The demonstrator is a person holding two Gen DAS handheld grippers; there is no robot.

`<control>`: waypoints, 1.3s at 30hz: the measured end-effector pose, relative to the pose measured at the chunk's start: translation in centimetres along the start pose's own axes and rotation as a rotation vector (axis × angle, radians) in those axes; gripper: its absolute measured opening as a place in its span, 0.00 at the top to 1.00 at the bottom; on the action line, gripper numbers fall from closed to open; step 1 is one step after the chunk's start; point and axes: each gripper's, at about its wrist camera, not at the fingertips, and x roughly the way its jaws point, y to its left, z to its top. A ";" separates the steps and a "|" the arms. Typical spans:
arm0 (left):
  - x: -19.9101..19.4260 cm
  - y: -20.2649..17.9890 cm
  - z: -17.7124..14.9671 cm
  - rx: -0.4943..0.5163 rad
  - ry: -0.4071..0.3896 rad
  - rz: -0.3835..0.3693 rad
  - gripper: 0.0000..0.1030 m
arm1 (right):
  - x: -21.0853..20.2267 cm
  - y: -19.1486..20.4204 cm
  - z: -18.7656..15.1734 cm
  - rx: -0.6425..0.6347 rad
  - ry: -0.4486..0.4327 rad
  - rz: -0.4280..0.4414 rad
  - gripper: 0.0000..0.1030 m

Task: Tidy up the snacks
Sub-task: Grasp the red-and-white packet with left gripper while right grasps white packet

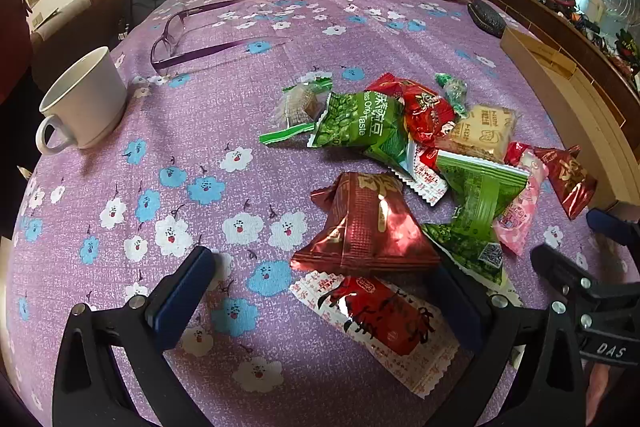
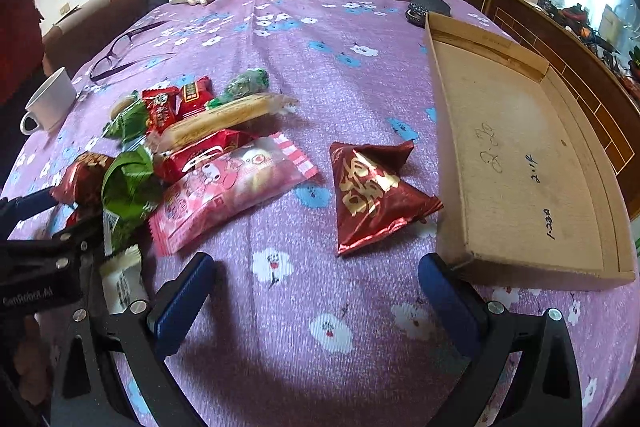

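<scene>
Green packet [image 1: 358,121] reads "Taste" — box [image 2: 520,163] is marked "2.14".

We are noting the L gripper [image 1: 320,291] hovering low over the tabletop, jaws spread wide, blue pads [image 1: 180,303] facing inward, nothing between them being gripped. The R gripper [image 2: 316,299] is likewise hanging low w/ jaws wide apart, pads [image 2: 182,303] bare. In the L wrist view we are seeing the R gripper at far right edge, close alongside; in the R wrist view the L one is sitting at far left, fingers of a hand [image 2: 30,367] partly showing below it.
</scene>
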 end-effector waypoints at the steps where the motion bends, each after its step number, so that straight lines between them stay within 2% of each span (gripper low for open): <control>1: -0.1 0.1 -0.1 -0.003 -0.002 -0.006 0.00 | -0.2 0.0 0.0 -0.005 0.001 0.027 0.01; 3: -0.3 0.2 -0.1 -0.010 -0.007 -0.018 0.00 | -1.0 0.1 -0.4 -0.020 -0.012 0.097 0.03; 7: -1.1 0.5 -0.3 -0.012 -0.021 -0.031 0.00 | -2.8 0.1 -1.1 -0.057 -0.064 0.100 0.08; 12: -3.4 1.2 -0.6 -0.009 -0.045 -0.092 0.01 | -4.2 -1.4 -1.8 -0.051 -0.051 0.198 0.32; 13: -3.7 1.3 -0.6 -0.005 -0.049 -0.089 0.04 | -4.1 -1.5 -1.8 -0.049 -0.042 0.209 0.33; 14: -4.0 1.5 -0.6 -0.001 -0.051 -0.083 0.12 | -4.0 -1.8 -1.8 -0.043 -0.035 0.219 0.34; 15: -4.2 1.7 -0.4 0.002 -0.047 -0.077 0.18 | -3.8 -1.9 -1.8 -0.036 -0.027 0.228 0.41; 16: -4.3 1.9 -0.3 0.001 -0.040 -0.081 0.31 | -3.9 -1.9 -1.7 -0.035 -0.024 0.243 0.47; 17: -4.3 2.2 -0.2 -0.005 -0.032 -0.090 0.40 | -4.0 -1.8 -1.7 -0.037 -0.029 0.257 0.52; 21: -4.2 2.8 -0.2 -0.016 0.007 -0.157 0.40 | -4.5 -1.2 -1.8 -0.059 -0.045 0.307 0.52; 25: -4.8 3.0 -0.5 0.002 0.003 -0.143 0.40 | -4.3 0.7 -1.6 -0.120 -0.019 0.362 0.52; 28: -5.2 3.4 -0.6 -0.015 -0.001 -0.149 0.40 | -3.9 2.9 -1.1 -0.176 -0.015 0.350 0.52; 33: -5.0 3.2 -1.1 -0.044 0.042 -0.160 0.40 | -1.8 5.9 -0.5 -0.238 0.025 0.342 0.52; 34: -4.7 3.1 -1.2 -0.051 0.057 -0.165 0.40 | -1.2 6.2 -0.6 -0.245 0.036 0.325 0.53; 36: -4.3 2.5 -1.5 -0.052 0.083 -0.186 0.40 | -1.1 6.3 -0.7 -0.249 0.016 0.295 0.73; 37: -4.2 2.2 -1.6 -0.050 0.089 -0.185 0.40 | -1.2 6.1 -0.6 -0.247 0.013 0.297 0.77; 39: -4.1 1.5 -1.6 -0.051 0.093 -0.176 0.40 | -1.3 5.3 -0.7 -0.216 0.012 0.312 0.79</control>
